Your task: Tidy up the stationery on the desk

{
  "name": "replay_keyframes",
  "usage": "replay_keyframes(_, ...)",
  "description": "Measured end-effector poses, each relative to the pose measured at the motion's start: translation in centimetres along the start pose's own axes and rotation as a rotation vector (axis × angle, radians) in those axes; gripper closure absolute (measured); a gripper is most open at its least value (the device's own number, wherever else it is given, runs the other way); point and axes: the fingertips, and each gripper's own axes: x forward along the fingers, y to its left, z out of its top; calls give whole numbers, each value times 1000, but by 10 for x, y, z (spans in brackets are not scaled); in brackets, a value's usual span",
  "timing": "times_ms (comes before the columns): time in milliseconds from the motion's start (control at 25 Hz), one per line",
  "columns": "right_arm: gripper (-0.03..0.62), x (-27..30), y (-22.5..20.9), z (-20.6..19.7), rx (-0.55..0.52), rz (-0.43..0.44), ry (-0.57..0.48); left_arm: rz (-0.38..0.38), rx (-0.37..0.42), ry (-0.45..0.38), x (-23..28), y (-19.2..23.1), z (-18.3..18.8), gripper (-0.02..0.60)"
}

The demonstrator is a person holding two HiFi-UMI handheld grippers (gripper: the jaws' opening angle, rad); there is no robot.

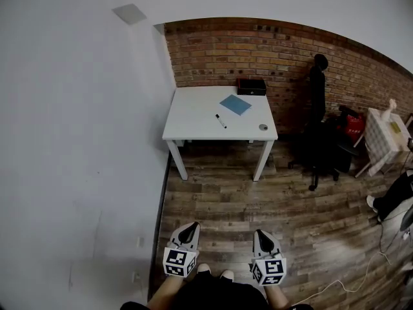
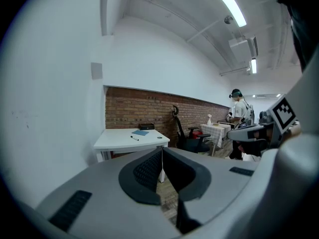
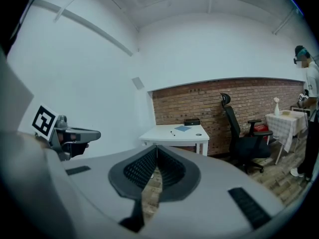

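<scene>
Pen: a slim black marker pen (image 1: 221, 121) lies on the table, near the middle of its top.
Notepad: a flat blue square notepad (image 1: 235, 104) lies just behind the pen, apart from it.
Box: a black rectangular box (image 1: 251, 86) sits at the table's back edge by the red brick wall (image 1: 213, 50).
Table: a white rectangular table (image 1: 190, 118) stands in the room's corner.
Left gripper (image 1: 191, 226): well apart from the table, fingers clenched together on nothing.
Right gripper (image 1: 258, 234): beside the left one, fingers likewise clenched and empty.
Chair: a black office chair (image 1: 319, 141) stands right of the table.
</scene>
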Motion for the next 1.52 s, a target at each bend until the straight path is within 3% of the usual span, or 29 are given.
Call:
replay_keyframes(400,571,-9,-14,-15,27,11,13,-13,4,20,13,-24,-8,566)
replay_keyframes(720,571,12,-23,-12,28,15,22,-21,-5,19,41,-16,-4,566)
replay_keyframes(1160,571,109,-32,16,-6,18,42,-60,-7,17,128,35,10,566)
replay_keyframes(1520,571,236,-22,61,-4,6,50,-105,-18,35,214,126,39,566)
